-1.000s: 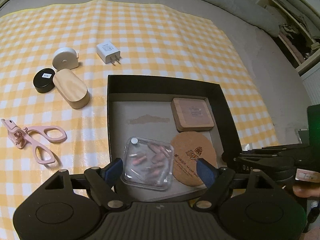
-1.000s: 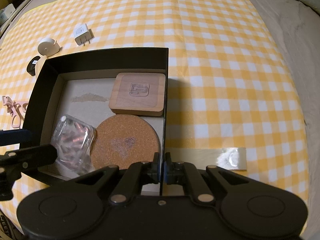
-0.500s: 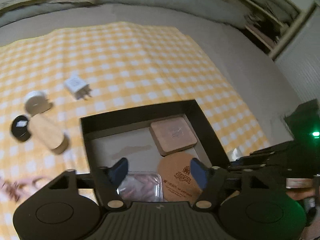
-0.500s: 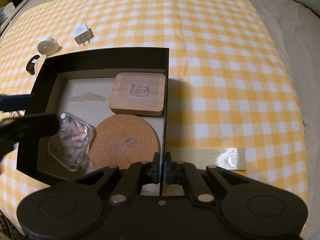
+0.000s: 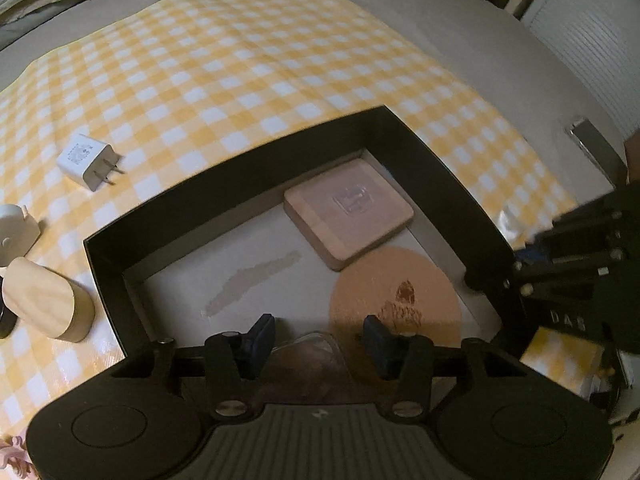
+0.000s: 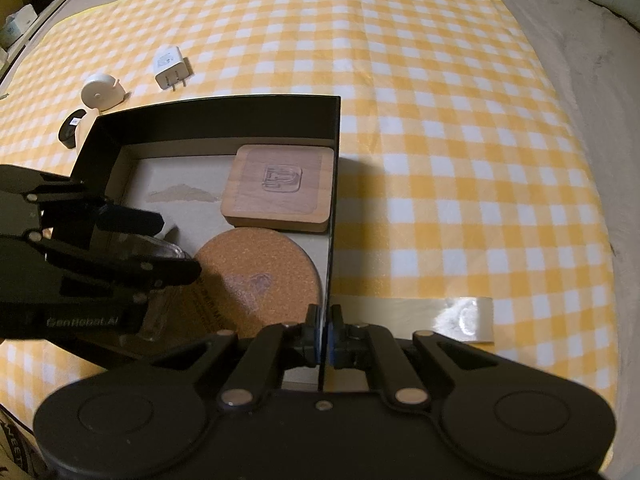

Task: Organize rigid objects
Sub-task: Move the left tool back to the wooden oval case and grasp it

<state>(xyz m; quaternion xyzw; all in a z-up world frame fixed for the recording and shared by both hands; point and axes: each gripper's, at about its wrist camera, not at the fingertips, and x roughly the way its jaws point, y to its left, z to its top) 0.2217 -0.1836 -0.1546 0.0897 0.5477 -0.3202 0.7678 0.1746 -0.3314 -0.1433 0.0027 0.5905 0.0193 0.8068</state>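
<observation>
A black open box (image 5: 240, 168) lies on the yellow checked cloth. In it are a square wooden coaster (image 5: 348, 216), a round cork coaster (image 5: 396, 292) and a clear plastic case (image 5: 316, 346) of small pink pieces. My left gripper (image 5: 318, 334) points down into the box's near corner, and its jaws are closing with the clear case (image 6: 160, 248) between them. A gap still shows at each pad. My right gripper (image 6: 325, 324) is shut on the box's right wall (image 6: 331, 240), next to the cork coaster (image 6: 256, 276).
Left of the box lie a white charger (image 5: 86, 162), a white round tape measure (image 6: 100, 90), a wooden oval box (image 5: 44, 300) and a black lid (image 6: 70, 130). A strip of clear tape (image 6: 440, 316) sticks to the cloth right of the box. Grey bedding surrounds the cloth.
My left gripper has rolled, dropped lower over the clear case and narrowed its jaws around it. The right gripper and the box have not moved.
</observation>
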